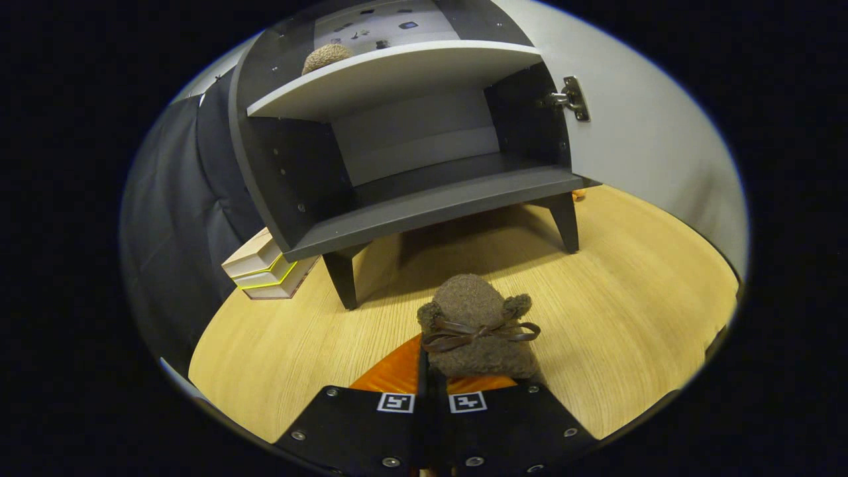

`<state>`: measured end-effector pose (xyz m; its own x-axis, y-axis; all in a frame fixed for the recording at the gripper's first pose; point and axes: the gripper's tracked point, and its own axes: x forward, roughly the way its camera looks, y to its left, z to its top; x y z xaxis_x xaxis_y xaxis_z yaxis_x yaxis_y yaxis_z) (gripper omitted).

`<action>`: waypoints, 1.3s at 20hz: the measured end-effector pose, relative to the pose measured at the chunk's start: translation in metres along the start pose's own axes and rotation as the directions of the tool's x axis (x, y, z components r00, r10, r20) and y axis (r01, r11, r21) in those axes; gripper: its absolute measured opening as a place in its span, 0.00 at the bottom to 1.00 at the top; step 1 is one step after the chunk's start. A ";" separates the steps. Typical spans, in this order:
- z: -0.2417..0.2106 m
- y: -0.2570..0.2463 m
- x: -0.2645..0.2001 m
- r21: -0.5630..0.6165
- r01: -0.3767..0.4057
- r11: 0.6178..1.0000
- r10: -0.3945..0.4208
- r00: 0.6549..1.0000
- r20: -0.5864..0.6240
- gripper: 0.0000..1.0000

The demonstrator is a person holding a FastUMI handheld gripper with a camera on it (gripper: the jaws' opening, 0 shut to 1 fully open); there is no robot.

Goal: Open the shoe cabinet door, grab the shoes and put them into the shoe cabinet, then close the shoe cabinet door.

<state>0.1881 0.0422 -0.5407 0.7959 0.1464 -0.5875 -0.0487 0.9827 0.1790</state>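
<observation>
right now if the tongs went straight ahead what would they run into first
The tongs, shut on the brown fuzzy shoe, point at the open shoe cabinet. They would probably meet its bottom shelf edge or the gap beneath it first; depth is unclear.

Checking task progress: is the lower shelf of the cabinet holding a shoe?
No: the lower shelf holds nothing, while the gripper holds a brown shoe.

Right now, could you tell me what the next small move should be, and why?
Probably carry the fuzzy brown shoe, held in the closed claw, forward and up toward the cabinet's lower shelf: the door is open, that shelf looks bare, and the other shoe sits above.
</observation>
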 end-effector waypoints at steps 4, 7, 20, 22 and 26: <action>0.039 0.009 -0.040 -0.006 0.013 1.000 -0.013 0.999 0.033 0.05; 0.082 0.016 -0.069 -0.034 0.033 0.999 -0.029 0.995 0.099 0.05; 0.249 0.035 -0.138 -0.124 0.105 0.987 -0.062 0.950 0.305 0.05; 0.270 0.035 -0.129 -0.138 0.097 0.986 -0.050 0.949 0.310 0.05; 0.306 0.032 -0.104 -0.153 0.082 0.985 -0.032 0.952 0.303 0.05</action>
<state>0.2888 0.0240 -0.2323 0.9425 0.0731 -0.3262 -0.0747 0.9972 0.0074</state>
